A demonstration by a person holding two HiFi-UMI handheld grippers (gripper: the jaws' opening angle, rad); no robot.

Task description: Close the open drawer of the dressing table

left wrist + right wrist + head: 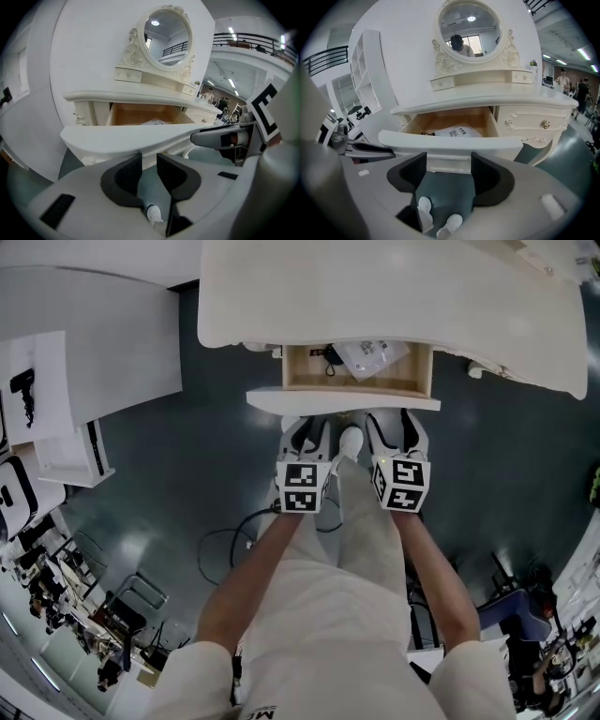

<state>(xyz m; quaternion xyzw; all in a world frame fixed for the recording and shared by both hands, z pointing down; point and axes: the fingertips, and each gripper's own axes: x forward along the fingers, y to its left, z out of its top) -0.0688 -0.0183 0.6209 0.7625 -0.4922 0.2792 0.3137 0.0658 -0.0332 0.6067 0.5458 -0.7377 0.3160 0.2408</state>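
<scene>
Drawer (343, 401) is wide open with a paper packet (370, 357) inside. Left claw (149, 159) and right claw (448, 161) sit right at its front, jaws apart, gripping nothing.

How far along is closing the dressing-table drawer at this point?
Done: both claws are lined up at the drawer front. In hand: the left claw and right claw, jaws apart and empty, sit right at that panel; contact is unclear. Left: the whole push, since that front stands well out from the dressing table, with a packet showing inside.
</scene>
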